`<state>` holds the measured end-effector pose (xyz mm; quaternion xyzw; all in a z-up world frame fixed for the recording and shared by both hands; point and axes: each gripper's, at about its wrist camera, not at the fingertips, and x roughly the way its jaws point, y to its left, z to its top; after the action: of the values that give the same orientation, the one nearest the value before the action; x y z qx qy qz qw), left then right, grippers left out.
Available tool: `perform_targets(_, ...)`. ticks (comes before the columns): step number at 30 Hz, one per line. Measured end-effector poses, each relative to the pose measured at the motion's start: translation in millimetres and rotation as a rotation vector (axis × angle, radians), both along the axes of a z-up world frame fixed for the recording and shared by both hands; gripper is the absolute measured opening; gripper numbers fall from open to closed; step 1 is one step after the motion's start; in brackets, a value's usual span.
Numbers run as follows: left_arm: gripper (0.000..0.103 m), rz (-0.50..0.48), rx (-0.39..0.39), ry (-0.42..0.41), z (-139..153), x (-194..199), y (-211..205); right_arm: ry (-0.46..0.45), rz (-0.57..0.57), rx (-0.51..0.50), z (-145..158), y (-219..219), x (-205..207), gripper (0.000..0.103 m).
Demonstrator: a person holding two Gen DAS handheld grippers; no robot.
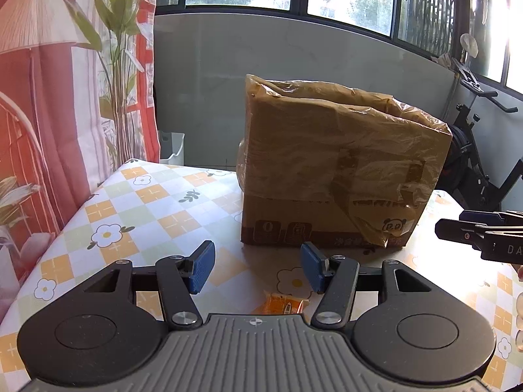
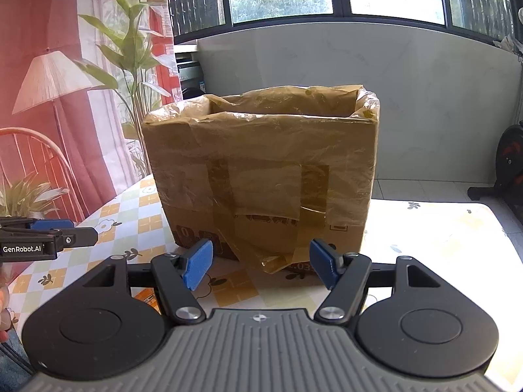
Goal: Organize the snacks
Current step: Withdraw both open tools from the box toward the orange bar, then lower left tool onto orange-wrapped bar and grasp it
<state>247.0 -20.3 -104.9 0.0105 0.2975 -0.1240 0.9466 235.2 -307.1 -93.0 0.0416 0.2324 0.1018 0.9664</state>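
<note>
A cardboard box [image 1: 343, 170] lined with a yellowish plastic bag stands open-topped on the flowered tablecloth [image 1: 137, 209]. My left gripper [image 1: 258, 266] hovers just in front of it, open, with nothing between the blue pads [image 1: 202, 266]. An orange snack packet [image 1: 282, 305] lies on the cloth below and between the fingers, partly hidden by the gripper body. In the right wrist view the box [image 2: 261, 170] fills the middle. My right gripper [image 2: 260, 266] is open and empty in front of it. An orange packet [image 2: 147, 295] peeks out behind its left finger.
Each gripper shows in the other's view: the right gripper [image 1: 474, 235], the left gripper [image 2: 49, 238]. A printed curtain [image 1: 49, 98] hangs along the table's left side. An exercise bike [image 1: 474, 163] stands beyond the right edge, and a white bin [image 1: 171, 147] behind the table.
</note>
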Motion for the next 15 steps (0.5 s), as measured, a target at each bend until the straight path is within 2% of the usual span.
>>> perform_targets(7, 0.06, 0.011, 0.0, 0.044, -10.2, -8.0, 5.6, 0.028, 0.023, -0.005, -16.7, 6.6, -4.7, 0.069)
perform_targets(15, 0.06, 0.044, -0.004, 0.145, -33.9, -9.3, 18.1, 0.085, 0.05, -0.005, -44.7, 16.0, -4.0, 0.069)
